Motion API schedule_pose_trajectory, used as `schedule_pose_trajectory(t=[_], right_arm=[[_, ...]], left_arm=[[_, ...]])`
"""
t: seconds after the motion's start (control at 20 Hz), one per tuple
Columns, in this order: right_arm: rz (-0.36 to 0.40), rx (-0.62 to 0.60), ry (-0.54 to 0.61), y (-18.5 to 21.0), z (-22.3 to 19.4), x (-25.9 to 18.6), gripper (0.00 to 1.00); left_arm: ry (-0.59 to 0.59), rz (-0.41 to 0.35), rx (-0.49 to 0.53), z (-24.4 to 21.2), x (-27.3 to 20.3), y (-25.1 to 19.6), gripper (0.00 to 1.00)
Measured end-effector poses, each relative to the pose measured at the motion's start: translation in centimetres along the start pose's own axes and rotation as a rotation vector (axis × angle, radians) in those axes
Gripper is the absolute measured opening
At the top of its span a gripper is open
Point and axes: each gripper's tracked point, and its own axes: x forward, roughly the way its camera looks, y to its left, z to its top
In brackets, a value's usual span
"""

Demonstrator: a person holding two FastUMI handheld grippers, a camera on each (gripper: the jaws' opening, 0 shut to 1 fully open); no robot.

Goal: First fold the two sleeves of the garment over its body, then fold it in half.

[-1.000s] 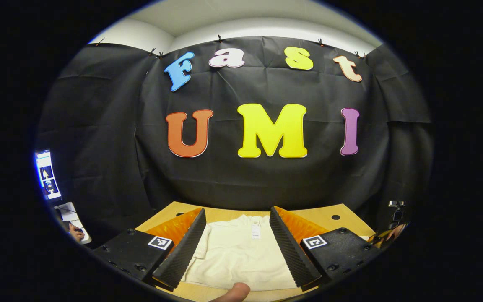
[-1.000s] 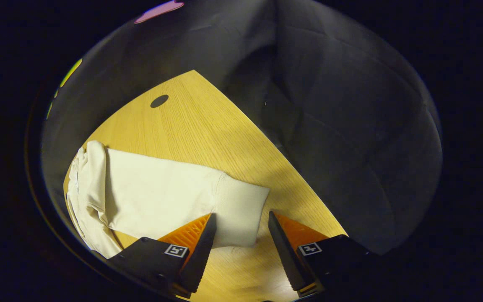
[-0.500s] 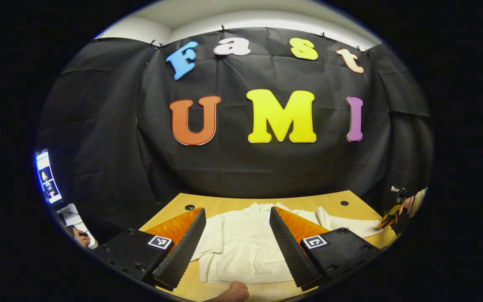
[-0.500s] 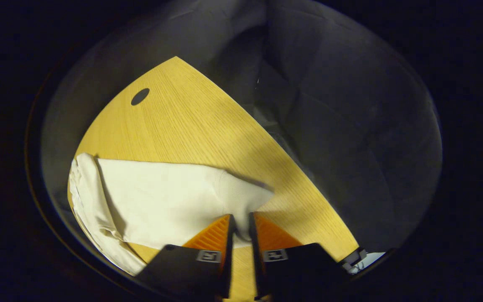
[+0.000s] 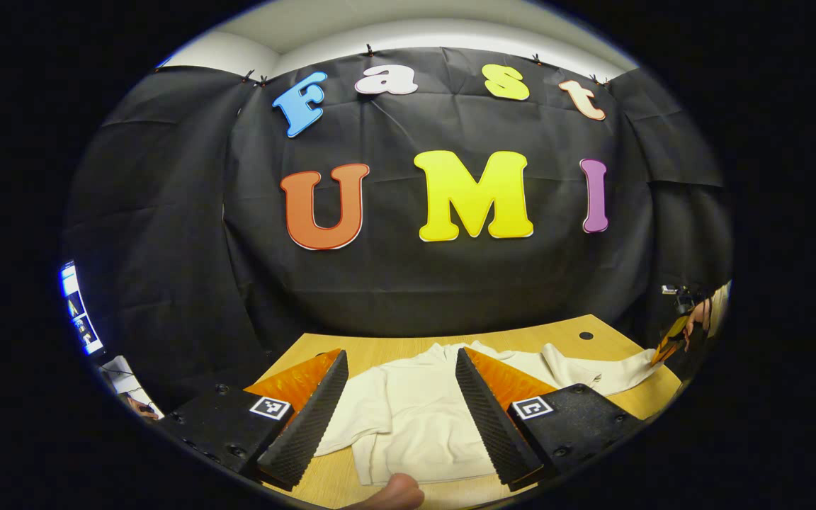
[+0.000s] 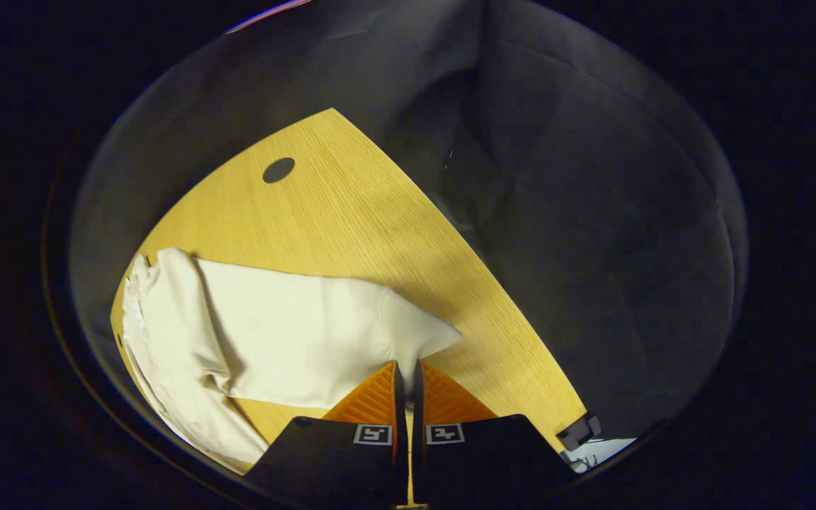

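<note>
A cream garment (image 5: 415, 418) lies on the wooden table (image 5: 521, 336), its body seen between my left gripper's fingers. My left gripper (image 5: 401, 353) hovers open above the garment, touching nothing. The garment's right sleeve (image 6: 295, 333) stretches across the table toward the edge. My right gripper (image 6: 406, 365) is shut on the ribbed cuff (image 6: 415, 329), which is pinched into a point and lifted slightly. In the left gripper view, the right gripper (image 5: 671, 340) and the hand holding it show at the far right, at the end of the sleeve (image 5: 592, 368).
The table has a round hole (image 6: 278, 170) near its far corner, and its right edge (image 6: 493, 283) runs close past the cuff. A lit screen (image 5: 75, 312) stands off to the left. A thumb (image 5: 397, 490) shows at the bottom of the left gripper view.
My right gripper went from open around the cuff to shut on it and raised it a little. The left gripper shifted, so the garment's right sleeve now shows in its view.
</note>
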Motion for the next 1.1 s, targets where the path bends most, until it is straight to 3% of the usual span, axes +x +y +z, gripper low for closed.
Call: schedule_pose_trajectory(t=[0.2, 0.3, 0.45, 0.55, 0.75, 0.85, 1.1], right_arm=[[0.062, -0.059, -0.093, 4.6, 2.3, -6.8, 0.02], [0.115, -0.121, -0.135, 10.3, 2.6, -11.3, 0.02], [0.164, -0.212, -0.168, 16.3, 1.9, -14.4, 0.02], [0.218, -0.316, -0.184, 23.2, 0.0, -17.0, 0.02], [0.294, -0.493, -0.153, 33.2, -4.7, -17.8, 0.02], [0.354, -0.643, -0.109, 40.9, -9.6, -17.3, 0.02], [0.393, -0.816, -0.019, 49.8, -17.2, -15.0, 0.02]], left_arm=[[-0.026, -0.051, -0.015, -0.3, 0.8, 0.5, 0.98], [-0.031, -0.092, -0.019, -0.7, 1.3, 0.8, 0.98], [-0.055, -0.117, -0.003, -0.5, 1.6, 1.5, 0.98], [-0.064, -0.122, -0.012, -0.8, 2.0, 2.6, 0.97], [-0.038, -0.113, -0.036, -2.7, 2.6, 5.2, 0.98], [-0.005, -0.072, -0.051, -4.4, 2.4, 7.6, 0.98], [0.075, 0.022, -0.087, -8.2, 1.1, 11.8, 0.98]])
